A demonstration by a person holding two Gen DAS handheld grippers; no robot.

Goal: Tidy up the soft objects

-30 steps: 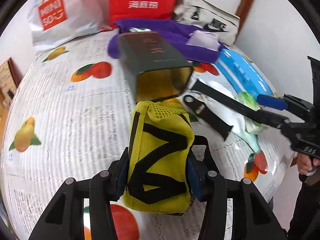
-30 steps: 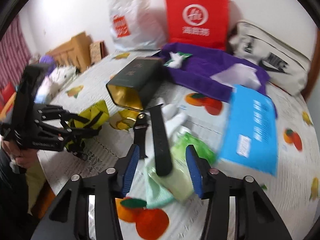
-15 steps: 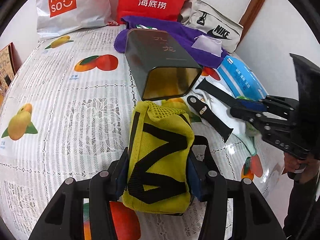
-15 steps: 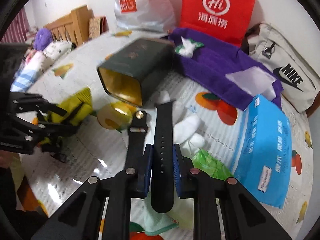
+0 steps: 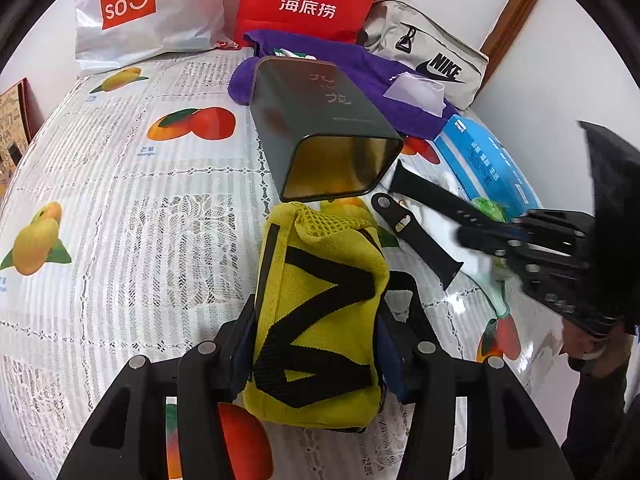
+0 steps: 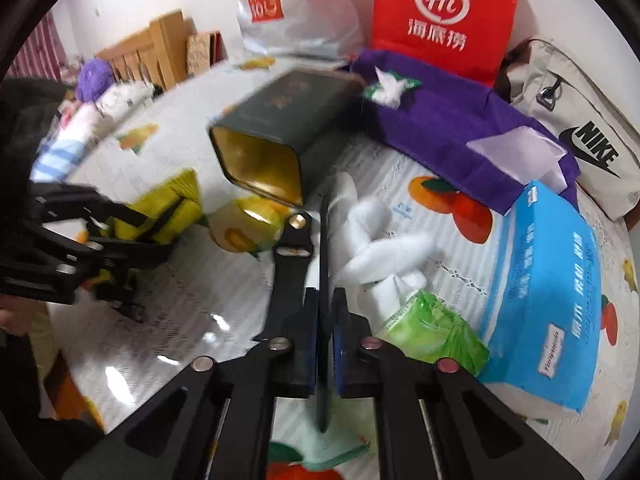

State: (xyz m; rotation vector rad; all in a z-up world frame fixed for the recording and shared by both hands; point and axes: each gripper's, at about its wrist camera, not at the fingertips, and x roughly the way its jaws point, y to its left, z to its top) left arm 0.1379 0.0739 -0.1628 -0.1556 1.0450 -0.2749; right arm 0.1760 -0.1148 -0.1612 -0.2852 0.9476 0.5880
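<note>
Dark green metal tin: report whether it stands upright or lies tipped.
Tipped. The dark green metal tin lies on its side, its open gold-lined mouth facing the cameras.

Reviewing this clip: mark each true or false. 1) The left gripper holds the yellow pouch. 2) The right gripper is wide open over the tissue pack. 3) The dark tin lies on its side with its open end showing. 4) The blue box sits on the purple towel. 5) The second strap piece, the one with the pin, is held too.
1) True: the left gripper clamps the yellow pouch.
2) False: the right gripper is shut on the black watch strap, beside the green tissue pack.
3) True: the dark tin shows its gold inside.
4) False: the blue box lies on the tablecloth, next to the purple towel.
5) False: the pin strap piece lies loose.
</note>
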